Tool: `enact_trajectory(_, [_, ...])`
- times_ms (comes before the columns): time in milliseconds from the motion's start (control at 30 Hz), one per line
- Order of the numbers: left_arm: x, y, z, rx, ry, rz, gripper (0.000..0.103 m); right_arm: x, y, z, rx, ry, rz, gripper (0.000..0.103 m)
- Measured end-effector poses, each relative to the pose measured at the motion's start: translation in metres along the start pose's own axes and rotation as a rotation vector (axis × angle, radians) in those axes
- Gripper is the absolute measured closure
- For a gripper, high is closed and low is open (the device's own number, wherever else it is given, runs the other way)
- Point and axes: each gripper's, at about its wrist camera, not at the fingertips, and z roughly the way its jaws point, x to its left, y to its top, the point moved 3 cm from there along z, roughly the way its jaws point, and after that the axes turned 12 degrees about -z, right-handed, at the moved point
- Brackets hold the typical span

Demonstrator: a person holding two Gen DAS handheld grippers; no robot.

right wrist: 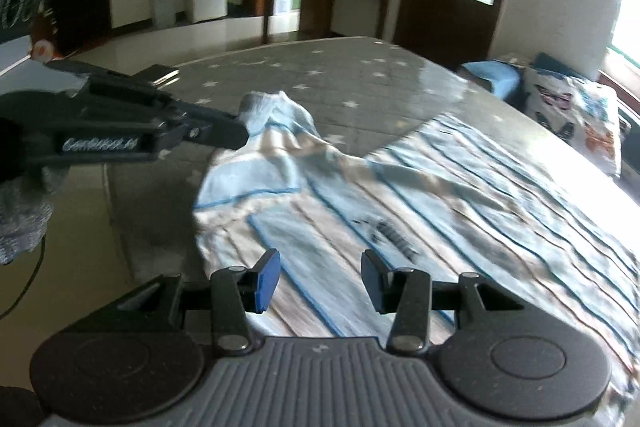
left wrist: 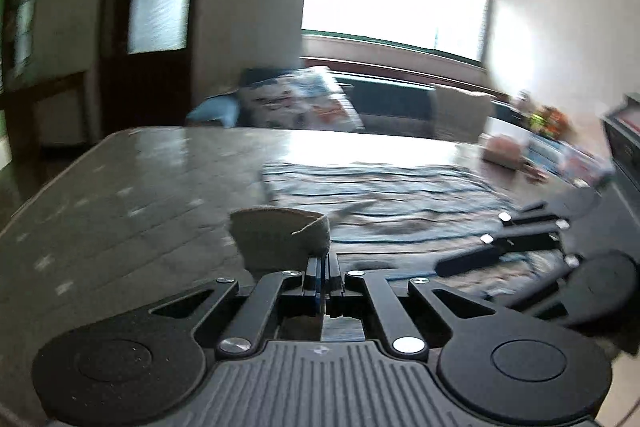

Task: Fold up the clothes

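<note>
We judge that we are midway through a first fold of the striped garment (right wrist: 440, 187), which lies spread on the star-patterned counter (right wrist: 340, 79), most of it flat and one end raised. Our left hand-held gripper (left wrist: 323, 259) has its jaws pressed together on a bit of the cloth's edge; in its own view a pale flap curls up just in front of the closed tips, and in the right wrist view the same left hand-held gripper (right wrist: 236, 131) holds a lifted sleeve or corner above the counter, with the fabric draping down from it to the body of the garment. Our right hand-held gripper (right wrist: 320, 281) stands wide open with nothing between its blue pads (right wrist: 266, 279); it hovers just over the near part of the garment, whether touching or not we cannot tell, and a blue-trimmed edge runs between the two fingers. To do this step well, we should carry the lifted end across in one smooth arc, low enough that the cloth does not balloon, and lay it square to the stripes so that the edges match. Our right tool would do best to pin or pinch the near hem, so that the body does not drag along the slick surface. Both views are blurred, so the exact hem line is hard to read.
</note>
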Motion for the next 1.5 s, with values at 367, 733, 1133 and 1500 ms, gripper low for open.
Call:
enact_trajectory(367, [-0.041, -0.035, 0.028, 0.181, -0.148, 0.149, 0.098, -0.034, -0.036, -0.026, 0.019, -0.057, 0.091, 0.058])
enact_trajectory(733, [-0.024, 0.003, 0.036, 0.126, -0.082, 0.170, 0.096, -0.041, -0.038, -0.031, -0.010, -0.032, 0.113, 0.058])
enact_trajectory(1133, [0.002, 0.000, 0.117, 0.259, -0.028, 0.182, 0.097, -0.016, -0.005, 0.005, -0.052, 0.097, 0.060, 0.068])
enact_trajectory(1500, [-0.010, -0.005, 0.105, 0.253, -0.083, 0.262, 0.097, -0.003, -0.021, 0.024, 0.032, 0.157, 0.028, 0.071])
